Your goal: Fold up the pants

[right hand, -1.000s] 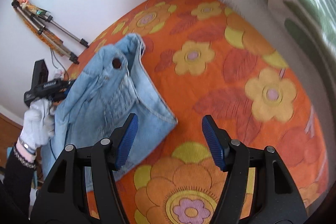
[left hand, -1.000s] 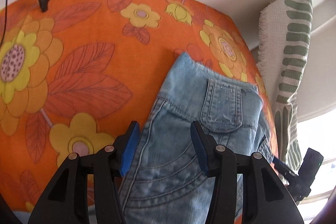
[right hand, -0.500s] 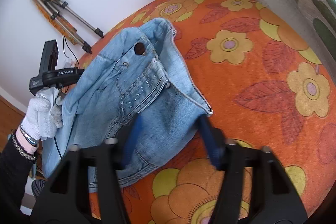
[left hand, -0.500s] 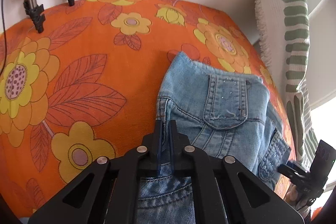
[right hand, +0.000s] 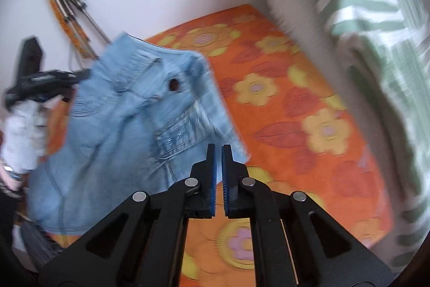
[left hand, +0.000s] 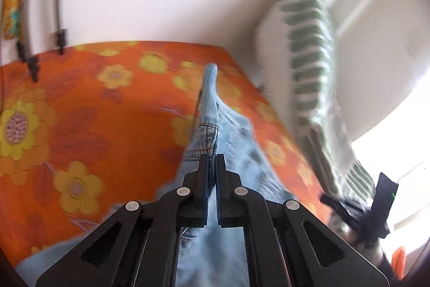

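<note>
1. A second ago both grippers were open over the pants, which lay flat on the bedspread (left hand: 113, 152). Half a second ago the left gripper (left hand: 212, 160) had already pinched down on the waistband and the right was closing at the waist corner. Now both are closed and the waist end is off the bed.

2. In the left view, the left gripper's pads are clamped on the pants (left hand: 212, 109): the waistband edge runs up out of the jaws as a standing ridge, and denim falls away below.

3. In the right view, the right gripper (right hand: 218, 152) has its blue pads almost together, with the pants (right hand: 129, 125) hanging to its left. The waist corner sits right at the pad tips, but motion blur hides the contact, so we judge it gripped without being sure.

4. The same view shows the left gripper (right hand: 40, 82) out at the far side of the waist, held in a white-gloved hand (right hand: 24, 131). So the waist hangs between the two tools, above the bedspread (right hand: 295, 125), with the pillow (right hand: 362, 4) off to the right.

5. What this means: the pick-up is done. We read this as the opening of the fold, with the pants lifted so they can be shaken out or brought leg over leg.

6. Both views are smeared, so the tools are moving quickly. A light hold at the right corner is where the denim could slip.
</note>
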A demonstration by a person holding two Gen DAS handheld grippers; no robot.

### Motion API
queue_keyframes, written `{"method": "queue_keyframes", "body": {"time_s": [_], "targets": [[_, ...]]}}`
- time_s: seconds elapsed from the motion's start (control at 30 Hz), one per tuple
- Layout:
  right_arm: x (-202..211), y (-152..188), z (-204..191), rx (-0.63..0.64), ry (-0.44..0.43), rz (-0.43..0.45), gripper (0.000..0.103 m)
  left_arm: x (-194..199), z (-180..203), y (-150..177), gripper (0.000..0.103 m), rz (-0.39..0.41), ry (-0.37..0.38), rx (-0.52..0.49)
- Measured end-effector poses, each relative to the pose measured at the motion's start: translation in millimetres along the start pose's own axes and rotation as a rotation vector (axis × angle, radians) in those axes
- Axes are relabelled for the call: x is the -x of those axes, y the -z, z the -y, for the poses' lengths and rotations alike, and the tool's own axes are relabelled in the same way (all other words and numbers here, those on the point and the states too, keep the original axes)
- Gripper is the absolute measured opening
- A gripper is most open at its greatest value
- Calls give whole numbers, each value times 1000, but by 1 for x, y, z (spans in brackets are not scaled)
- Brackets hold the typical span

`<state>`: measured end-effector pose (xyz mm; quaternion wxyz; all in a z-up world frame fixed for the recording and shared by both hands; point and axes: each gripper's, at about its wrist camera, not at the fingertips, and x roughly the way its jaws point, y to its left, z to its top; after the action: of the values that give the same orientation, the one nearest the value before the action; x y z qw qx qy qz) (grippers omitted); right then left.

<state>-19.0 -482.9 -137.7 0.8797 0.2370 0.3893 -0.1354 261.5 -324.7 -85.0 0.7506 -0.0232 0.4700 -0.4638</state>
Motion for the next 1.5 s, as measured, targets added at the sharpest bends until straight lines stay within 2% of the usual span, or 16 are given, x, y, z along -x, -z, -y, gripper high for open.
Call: {"method": "queue_keyframes", "body": {"time_s": [0.03,0.1,0.17,0.2,0.27,0.37,0.47,0.6,0.7,0.9,1.0,1.13,1.23,1.33,1.43,1.5], "targets": [[0,-2,3,-23,-33,-8,6,-1,8,5,3,-14,21,-13],[1,-8,10,-84,-123,-2,17,-7,21,17,3,-54,61,-26],[2,-15,12,-121,-187,33,53,-16,36,33,3,-101,91,-40],[2,-18,12,-146,-221,51,58,-20,44,42,3,-119,101,-57],[-3,-25,13,-178,-292,50,59,-28,61,62,3,-159,108,-103],[-15,-29,8,-199,-329,24,67,-42,75,86,3,-211,97,-146],[-34,-30,9,-231,-348,-11,68,-50,77,100,3,-248,86,-146],[-58,-26,11,-231,-294,-67,68,-24,66,104,9,-246,79,-140],[-71,-21,13,-241,-295,-120,68,13,58,111,23,-206,-11,-201],[-71,-2,11,-196,-255,-164,68,73,15,146,26,-208,-243,-295],[-71,4,13,-192,-247,-180,68,82,1,170,39,-234,-329,-302],[-74,2,14,-229,-262,-181,68,82,-13,192,40,-228,-428,-307],[-72,-1,16,-257,-244,-170,68,89,-19,195,40,-195,-449,-292],[-68,0,16,-256,-207,-170,68,101,-25,194,41,-170,-433,-268],[-70,2,18,-263,-154,-188,68,99,-29,190,47,-177,-417,-272],[-73,4,20,-282,-167,-192,68,97,-29,188,47,-166,-410,-288]]}}
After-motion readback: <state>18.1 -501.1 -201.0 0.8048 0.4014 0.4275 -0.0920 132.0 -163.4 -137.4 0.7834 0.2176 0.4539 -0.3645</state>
